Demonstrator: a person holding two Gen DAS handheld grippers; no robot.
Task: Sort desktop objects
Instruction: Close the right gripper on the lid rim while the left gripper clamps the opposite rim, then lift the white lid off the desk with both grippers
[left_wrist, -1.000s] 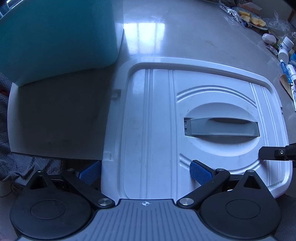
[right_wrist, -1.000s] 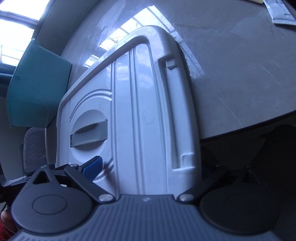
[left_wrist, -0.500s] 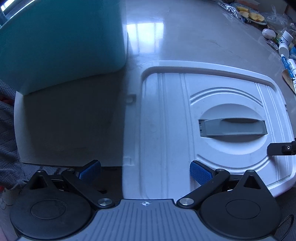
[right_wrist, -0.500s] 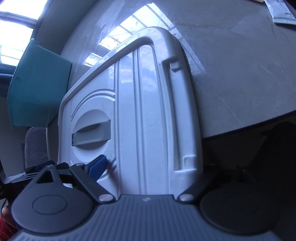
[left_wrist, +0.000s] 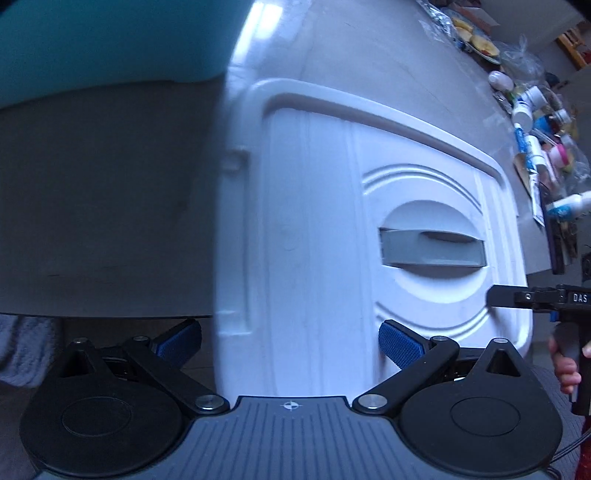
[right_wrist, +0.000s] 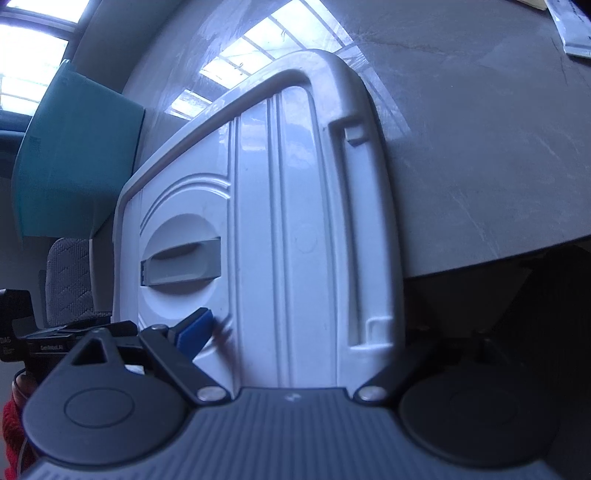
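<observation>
White lid (left_wrist: 314, 229) is lying between both grippers' jaws. Left gripper (left_wrist: 290, 338) is spreading wide; right gripper (right_wrist: 295, 332) is straddling its edge, spread.

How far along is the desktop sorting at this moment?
Done: nothing visibly sorted; bottles and tubes lie jumbled at the table's far end. In hand: left gripper and right gripper, both open, straddle the near edge of the white lid. Left: sorting that clutter.

white lid (left_wrist: 314, 229) fills front; teal bin (left_wrist: 110, 37) blocks far-left.
</observation>
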